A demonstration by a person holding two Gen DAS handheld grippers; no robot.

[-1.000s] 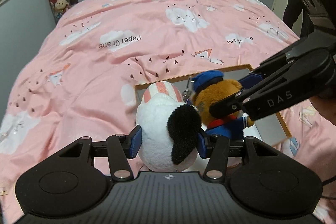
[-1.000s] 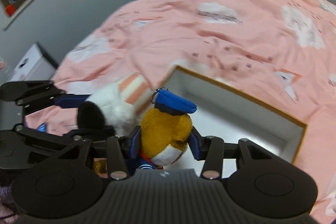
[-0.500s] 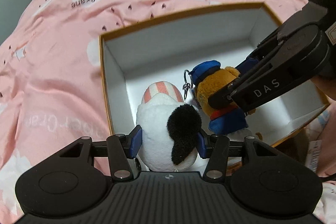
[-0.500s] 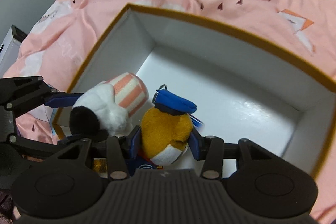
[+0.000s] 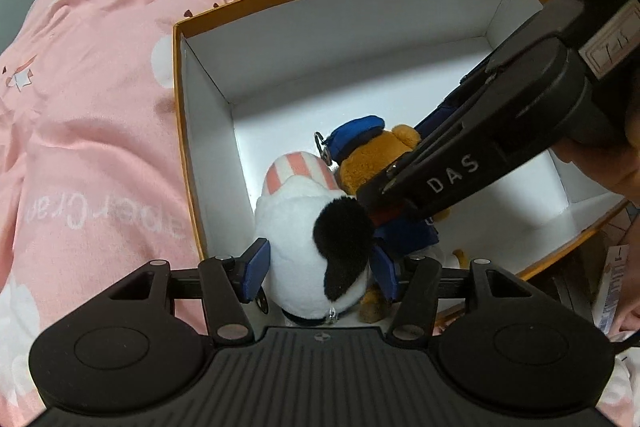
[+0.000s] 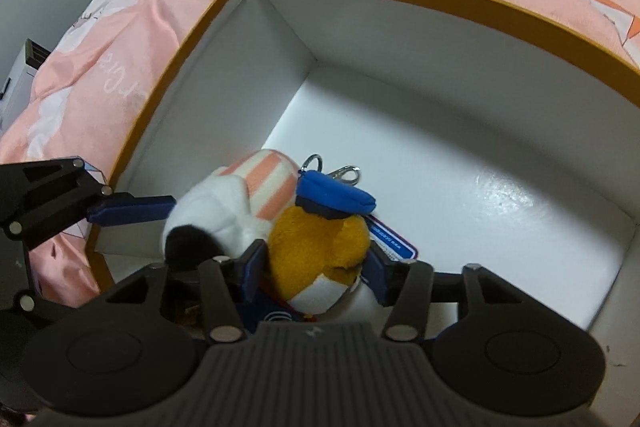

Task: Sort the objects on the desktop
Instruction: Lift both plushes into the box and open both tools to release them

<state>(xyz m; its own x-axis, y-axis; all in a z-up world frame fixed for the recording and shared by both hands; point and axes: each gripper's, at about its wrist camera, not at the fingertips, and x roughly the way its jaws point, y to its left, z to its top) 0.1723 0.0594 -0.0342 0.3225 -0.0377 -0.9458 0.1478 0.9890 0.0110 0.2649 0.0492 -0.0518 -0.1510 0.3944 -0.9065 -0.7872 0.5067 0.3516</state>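
Down inside the box [image 5: 208,163], both toys sat together near its left wall as seen from the left hand-held gripper [image 5: 318,269]. That hand-held gripper pointed steeply down with the white dog toy [image 5: 308,239] between its blue pads [image 5: 256,267]; its jaws were opening, and a sliver of gap showed between the left pad and the white plush, so the grasp was released rather than clenched. The dog's pink-striped cap pointed away from the hand-held gripper, and its black ear lay toward the right pad.

Just to the right of the dog, touching it, was the brown bear toy [image 6: 320,247] in a blue cap, with a metal key ring [image 6: 314,161] beyond the cap and a blue tag at its right side. The right hand-held gripper [image 6: 316,273] straddled the bear's head, jaws also opening; whether its pads [image 6: 254,267] were touching the fur I cannot tell for certain, though they appeared to stand slightly off it. From the left camera the right hand-held gripper crossed in from the right, above the bear, with part of a hand [image 5: 616,163] behind it.

The box, white inside with an orange rim, rested on a bed with a pink cover [image 5: 88,99] printed with clouds and small hearts.
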